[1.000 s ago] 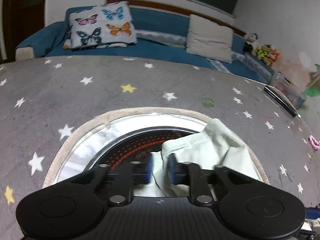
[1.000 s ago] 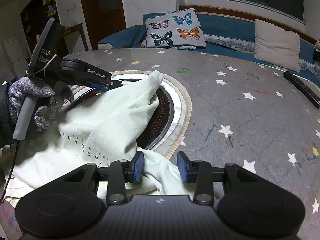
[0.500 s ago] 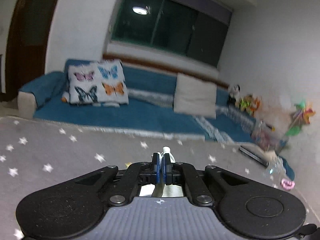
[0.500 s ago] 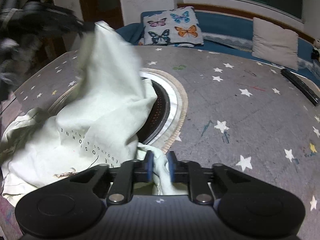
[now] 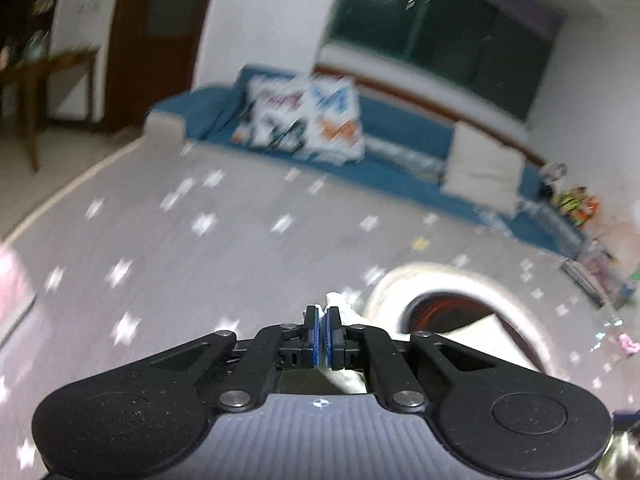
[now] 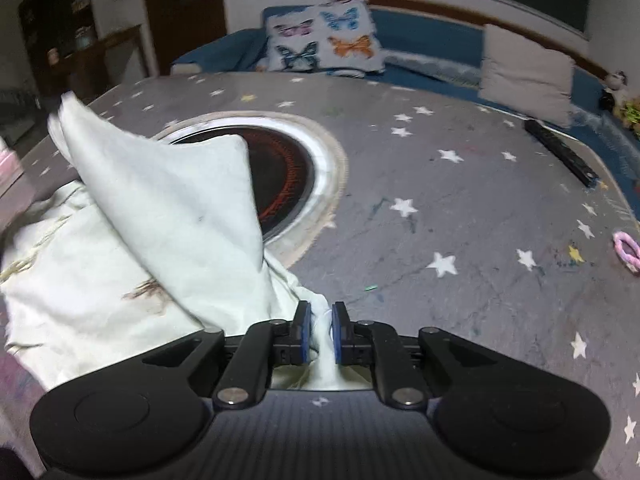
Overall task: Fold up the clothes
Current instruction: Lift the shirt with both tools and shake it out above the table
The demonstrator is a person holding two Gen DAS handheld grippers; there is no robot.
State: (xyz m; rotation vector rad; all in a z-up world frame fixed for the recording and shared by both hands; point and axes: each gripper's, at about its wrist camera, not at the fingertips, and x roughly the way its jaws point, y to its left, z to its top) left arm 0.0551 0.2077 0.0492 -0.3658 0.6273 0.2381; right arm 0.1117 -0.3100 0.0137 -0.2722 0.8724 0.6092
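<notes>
Right claw clenched on pale garment, which drapes over desk and round dark inset. Left claw pinches a raised corner. Black bar, pink ring lie well apart; butterfly pillow behind.

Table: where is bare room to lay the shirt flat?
Free: the starred cloth between the round burner and the black remote, down to the pink ring. Crowded: the left side, where the shirt is heaped over the burner's edge.
</notes>
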